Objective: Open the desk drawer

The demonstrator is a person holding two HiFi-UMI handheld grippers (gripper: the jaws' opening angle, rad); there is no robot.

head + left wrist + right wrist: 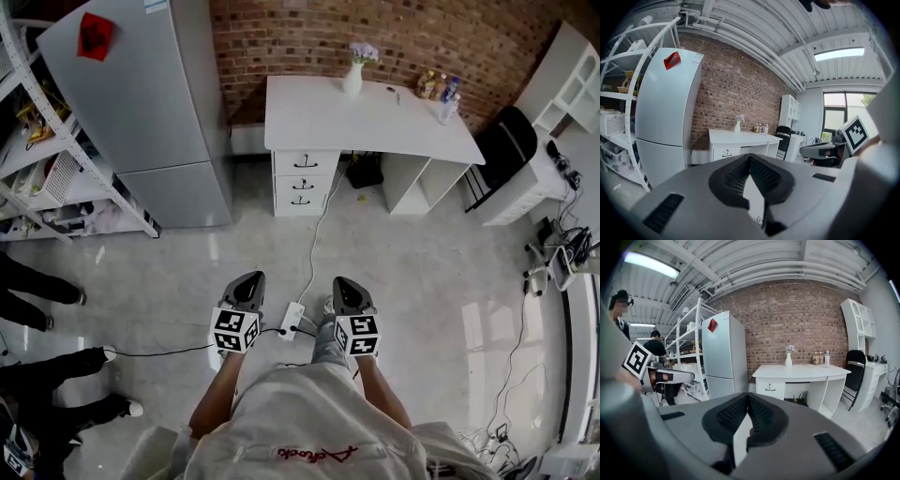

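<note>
A white desk [375, 117] stands against the brick wall, well ahead of me across open floor. Its stack of three drawers [302, 183] with dark handles sits under the left end, all pushed in. My left gripper [250, 278] and right gripper [346, 282] are held side by side low in the head view, far from the desk and pointing toward it. In the left gripper view the jaws meet at the tips [750, 158] with nothing between them, and the desk [740, 137] shows beyond. The right gripper [747, 397] is likewise shut and empty, facing the top drawer [769, 388].
A grey fridge [141, 103] and a white shelving rack [56, 169] stand left of the desk. A power strip [292, 321] and its cable lie on the floor between the grippers. A black chair [506, 145] is at the right. People's legs [37, 291] are at the left.
</note>
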